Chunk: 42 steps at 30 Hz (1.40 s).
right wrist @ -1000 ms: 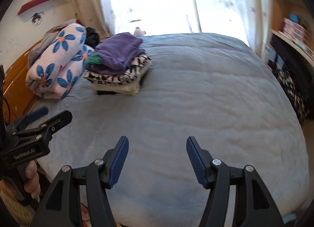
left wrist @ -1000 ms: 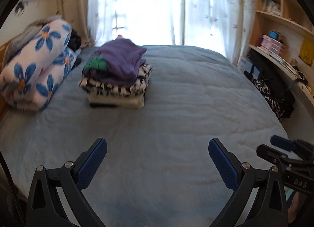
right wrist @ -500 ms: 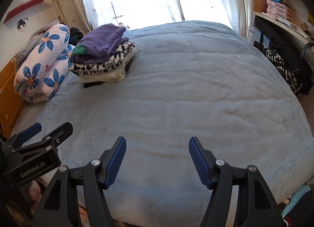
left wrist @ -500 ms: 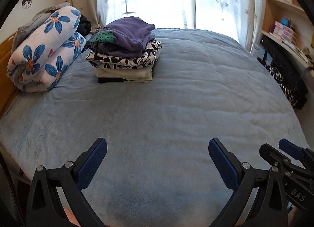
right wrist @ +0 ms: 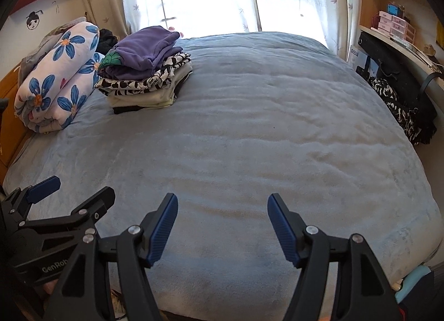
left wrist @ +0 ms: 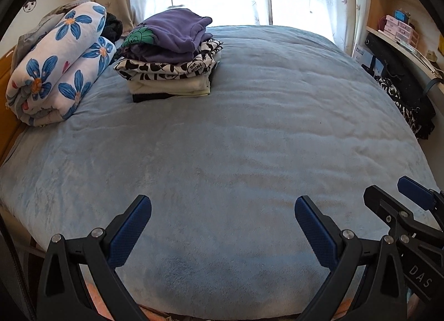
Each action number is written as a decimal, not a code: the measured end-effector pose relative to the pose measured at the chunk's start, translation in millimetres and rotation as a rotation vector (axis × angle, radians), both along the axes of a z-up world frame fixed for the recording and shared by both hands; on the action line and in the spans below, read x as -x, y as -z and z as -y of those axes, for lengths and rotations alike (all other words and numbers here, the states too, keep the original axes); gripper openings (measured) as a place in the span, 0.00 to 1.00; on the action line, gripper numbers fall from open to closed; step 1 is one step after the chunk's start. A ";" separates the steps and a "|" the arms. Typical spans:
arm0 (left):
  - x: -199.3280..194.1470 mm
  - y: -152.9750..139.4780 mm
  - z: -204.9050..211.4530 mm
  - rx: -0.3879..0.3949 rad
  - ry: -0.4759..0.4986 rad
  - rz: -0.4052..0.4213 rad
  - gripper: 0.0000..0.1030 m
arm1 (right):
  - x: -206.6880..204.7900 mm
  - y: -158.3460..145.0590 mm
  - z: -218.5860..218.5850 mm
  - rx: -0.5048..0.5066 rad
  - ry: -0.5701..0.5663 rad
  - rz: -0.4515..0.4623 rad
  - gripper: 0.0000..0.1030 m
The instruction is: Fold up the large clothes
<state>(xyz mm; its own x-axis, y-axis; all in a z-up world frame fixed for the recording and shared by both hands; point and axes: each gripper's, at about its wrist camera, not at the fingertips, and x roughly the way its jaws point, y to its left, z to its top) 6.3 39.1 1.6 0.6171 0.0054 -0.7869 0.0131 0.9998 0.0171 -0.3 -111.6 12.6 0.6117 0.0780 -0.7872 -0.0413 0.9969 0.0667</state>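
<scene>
At far left a flowered quilt [left wrist: 58,66] lies rolled beside the stack of folded clothes [left wrist: 169,57], which sits at the back left of the bed [left wrist: 249,140]. The left tongs [left wrist: 222,226] and right tongs [right wrist: 222,226] both hang spread and empty over the bare near edge. No unfolded garment shows. The stack looks uneven, so a careless nudge could topple it. The dark heap [right wrist: 399,104] at right is too murky to identify.
</scene>
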 end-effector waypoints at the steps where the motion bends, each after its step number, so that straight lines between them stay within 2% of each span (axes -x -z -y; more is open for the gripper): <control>1: 0.3 1.0 0.0 0.001 0.000 -0.004 0.99 | 0.2 0.4 -0.3 -0.001 -0.001 0.000 0.66; 42: 1.9 5.1 -6.0 0.022 -0.027 -0.043 0.99 | -2.5 6.0 -9.8 -0.005 -0.015 -0.015 0.66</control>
<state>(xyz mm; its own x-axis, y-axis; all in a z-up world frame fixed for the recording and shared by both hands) 4.4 45.2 -3.6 0.5822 0.0042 -0.8130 -0.0138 0.9999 -0.0047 2.1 -101.8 6.5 0.5987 0.0911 -0.7958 -0.0550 0.9958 0.0727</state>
